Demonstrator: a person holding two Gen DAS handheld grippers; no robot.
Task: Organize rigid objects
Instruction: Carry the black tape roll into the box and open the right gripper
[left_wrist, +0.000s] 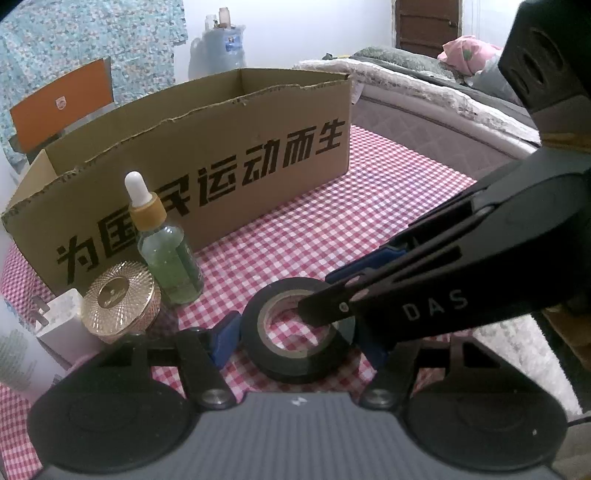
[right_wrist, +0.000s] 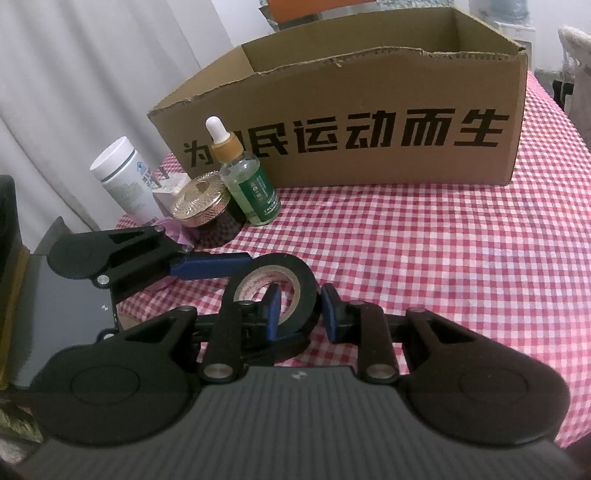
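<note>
A black tape roll sits on the red-checked cloth in front of me. My right gripper is shut on the roll's wall, one blue pad inside the hole and the other outside. It reaches in from the right in the left wrist view. My left gripper is open with the roll between its blue fingers, which stand close on either side. In the right wrist view one left finger reaches the roll's far rim.
A cardboard box with an open top stands behind the roll. A green dropper bottle, a gold-lidded jar, a white plug and a white bottle cluster left. A bed lies beyond.
</note>
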